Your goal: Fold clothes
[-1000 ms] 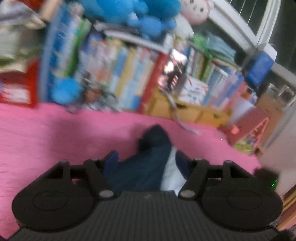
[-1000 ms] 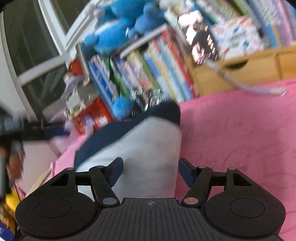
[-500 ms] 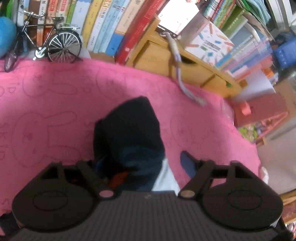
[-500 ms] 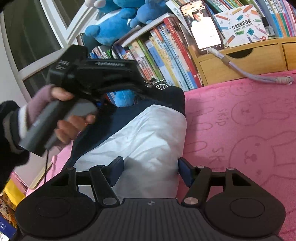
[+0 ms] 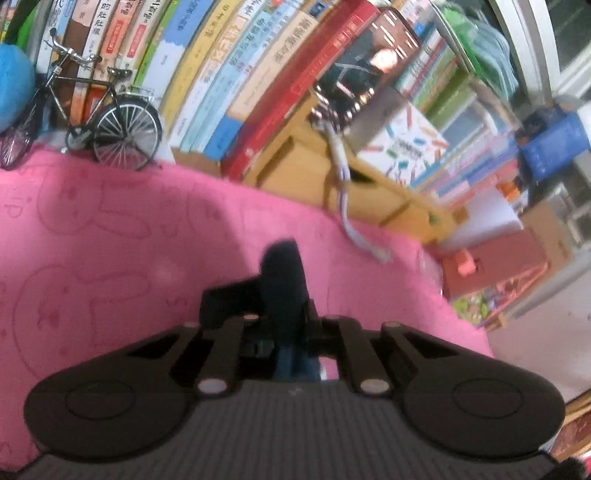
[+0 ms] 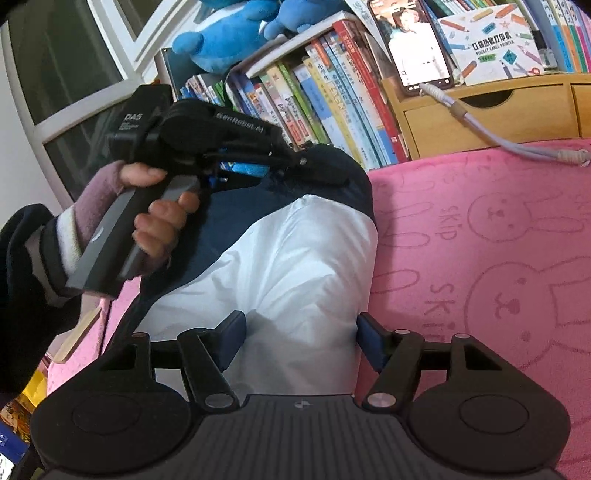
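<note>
- Two claws work one garment: the left claw [image 5: 286,314], wide apart a second ago, has just clenched on the dark navy end of the garment [image 6: 280,266], which bunches up between its fingers at the centre of the left wrist view.
- In the upper left of the right wrist view, a hand [image 6: 155,214] grips that tool's handle at the cloth's far end.
- The right claw [image 6: 297,343] is released, with its fingers either side of the white part but not pressing.
- Judged from this, a fold is about to be lifted over.
- The garment lies on a pink bunny-print blanket [image 6: 498,258].
- Behind stand books [image 5: 221,74], a toy bicycle [image 5: 92,122], a wooden drawer box [image 6: 487,114], a phone [image 6: 413,44], blue plush toys [image 6: 221,33] and a window [image 6: 66,66].
</note>
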`<state>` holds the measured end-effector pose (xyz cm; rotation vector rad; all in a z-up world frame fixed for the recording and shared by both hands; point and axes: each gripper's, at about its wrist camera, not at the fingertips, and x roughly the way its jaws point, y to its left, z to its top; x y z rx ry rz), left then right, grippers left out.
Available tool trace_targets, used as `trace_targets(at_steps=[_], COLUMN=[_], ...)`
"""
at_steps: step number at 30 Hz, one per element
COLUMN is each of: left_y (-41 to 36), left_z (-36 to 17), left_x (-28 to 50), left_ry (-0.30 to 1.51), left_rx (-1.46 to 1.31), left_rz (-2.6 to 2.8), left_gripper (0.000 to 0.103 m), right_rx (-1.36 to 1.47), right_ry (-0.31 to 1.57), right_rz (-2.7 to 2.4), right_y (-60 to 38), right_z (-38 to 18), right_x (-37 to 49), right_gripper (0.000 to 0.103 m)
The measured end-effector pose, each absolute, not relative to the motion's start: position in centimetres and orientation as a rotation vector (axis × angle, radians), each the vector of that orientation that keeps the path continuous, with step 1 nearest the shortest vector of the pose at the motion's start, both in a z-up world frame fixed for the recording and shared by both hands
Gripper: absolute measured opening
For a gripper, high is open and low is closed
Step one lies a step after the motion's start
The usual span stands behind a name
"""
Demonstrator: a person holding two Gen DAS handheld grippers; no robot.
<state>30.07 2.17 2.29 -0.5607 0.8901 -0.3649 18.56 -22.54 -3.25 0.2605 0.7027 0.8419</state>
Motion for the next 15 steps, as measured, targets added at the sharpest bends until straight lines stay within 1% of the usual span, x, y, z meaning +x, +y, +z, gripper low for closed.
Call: trace_targets(at_steps=[4,5,7,9,11,13,15], left_y=[3.0,3.3,3.6,2.8,0.9,-2.3,-5.9], left_z=[2.7,3.1,4.8,7.6,9.8,10.6,9.3], left_x=[31.1,31.2,30.8,28.9,25.5,20.9,16.4], left_ry=[0.866,0.853,0.784,0.667,0.55,0.442,0.342], left_rx=[-0.564,-0.558,-0.485,-0.289,-0.089,0.186,0.496], left_rz=[-0.316,-0.294,-0.194,-0.057,-0.009,0.004,0.019], left_gripper=[0.006,0.008,0.007,0.007,0.007,0.013,0.013], right_rx=[0.282,0.286,0.299,0.316,0.324,0.331,0.368], right_ry=[0.714,0.718,0.72,0.721,0.705,0.63,0.55], right_rz=[0.849,0.851,0.86,0.871,0.872,0.843,0.795], right_y=[-22.8,-22.8,-22.9,-23.1,-23.5,-24.7,-26.4], right_z=[-3.4,-3.4,-3.4,-3.4,-3.2,-2.5,-1.9], right_x=[18.7,18.7,18.8,18.9,18.9,18.7,18.7], right_gripper=[0.066,0.067,0.068,0.068,0.068,0.07,0.074])
